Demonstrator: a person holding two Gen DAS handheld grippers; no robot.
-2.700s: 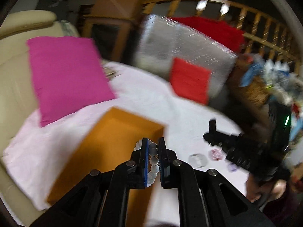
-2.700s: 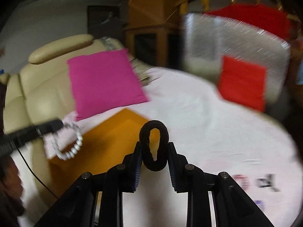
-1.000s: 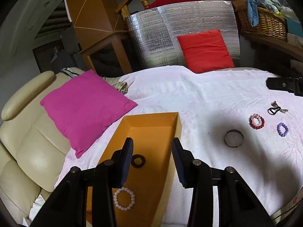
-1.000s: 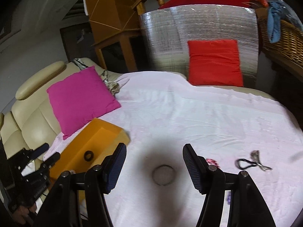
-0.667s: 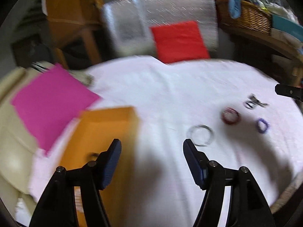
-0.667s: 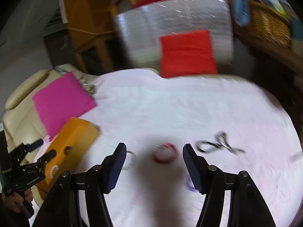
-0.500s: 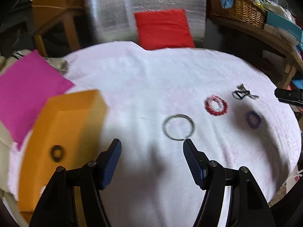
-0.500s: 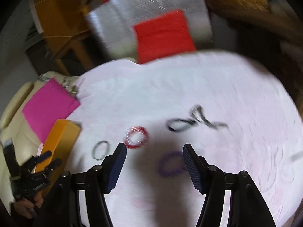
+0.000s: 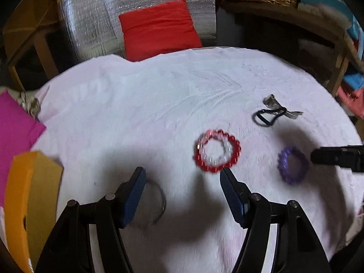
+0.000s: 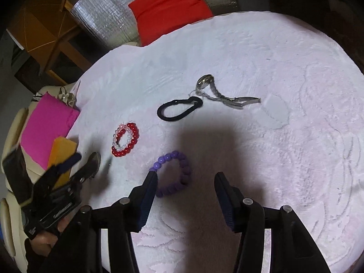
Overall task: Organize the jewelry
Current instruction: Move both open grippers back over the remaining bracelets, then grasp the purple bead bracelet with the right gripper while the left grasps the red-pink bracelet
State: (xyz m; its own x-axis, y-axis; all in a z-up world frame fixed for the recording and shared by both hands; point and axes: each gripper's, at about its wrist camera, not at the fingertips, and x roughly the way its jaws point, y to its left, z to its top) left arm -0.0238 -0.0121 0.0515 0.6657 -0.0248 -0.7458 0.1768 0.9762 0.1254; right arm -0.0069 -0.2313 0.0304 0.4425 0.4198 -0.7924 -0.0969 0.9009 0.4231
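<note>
L tool (image 9: 182, 177) hangs over the white-pink cloth (image 9: 141, 104) on the round tabletop, jaws spread, nothing pinched. They opened wider during the last sec. A thin metal bangle (image 9: 159, 202) lies on the cloth just inside its left pad, partly hidden by that finger. The red-and-white bead bracelet (image 9: 217, 154) sits at approx 1 o'clock from the tool tip, just beyond the right pad, blurred.

R tool (image 10: 185, 178) is also spread and empty — its jaws have just been closing some. The purple bead bracelet (image 10: 174, 173) lies flat on the cloth with its left edge at the tool's left pad; can't tell if they touch. Right pad is clear of it.

From the purple bracelet, in the right wrist view: red-and-white bracelet at 10 o'clock, black hair tie (image 10: 179, 109) at 12, silver wristwatch (image 10: 218, 92) at approx 1, its strap end next to the hair tie.

Orange box (image 9: 29, 204) stands at the cloth's edge, 9 o'clock of the L tool, beside a pink cushion (image 9: 13, 132). Red cushion (image 9: 159, 27) against a silver foil panel (image 9: 91, 27) at 12 — past the tabletop's far rim.
</note>
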